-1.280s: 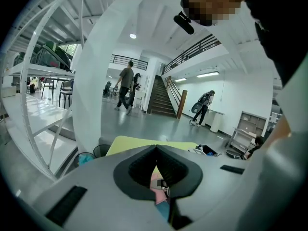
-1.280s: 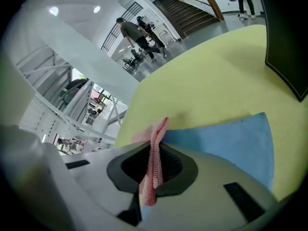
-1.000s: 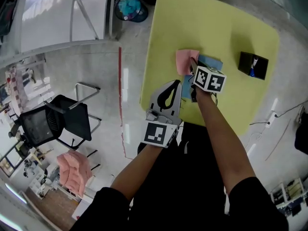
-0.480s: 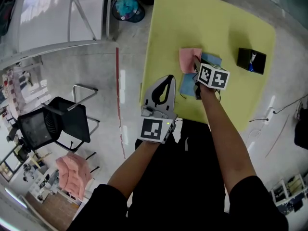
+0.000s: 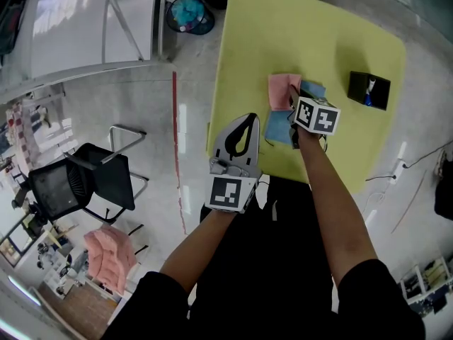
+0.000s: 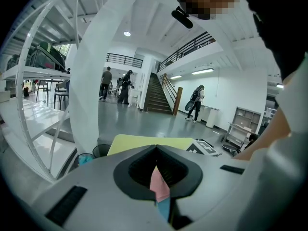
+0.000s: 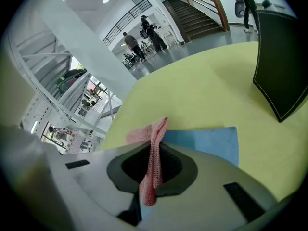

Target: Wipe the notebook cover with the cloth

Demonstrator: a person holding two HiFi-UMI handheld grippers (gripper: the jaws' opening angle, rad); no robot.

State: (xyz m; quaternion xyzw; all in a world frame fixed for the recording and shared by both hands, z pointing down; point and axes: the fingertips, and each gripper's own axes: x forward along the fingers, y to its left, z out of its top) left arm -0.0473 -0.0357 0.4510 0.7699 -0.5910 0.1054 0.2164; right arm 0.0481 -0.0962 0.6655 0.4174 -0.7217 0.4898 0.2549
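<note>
The yellow-green table [image 5: 340, 27] has rounded corners and stands on a pale grey floor [image 5: 191, 119]. A blue notebook [image 5: 277, 127] lies flat on it, near the person's edge. A pink cloth [image 5: 282, 91] overlaps the notebook's far left corner and spreads onto bare tabletop beyond the notebook. Well to the right of the notebook sits a black case [image 5: 368, 91] holding a small blue and white item.

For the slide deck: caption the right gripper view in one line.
Right tool pinching the pink cloth, the blue notebook just ahead on the yellow table.
</note>
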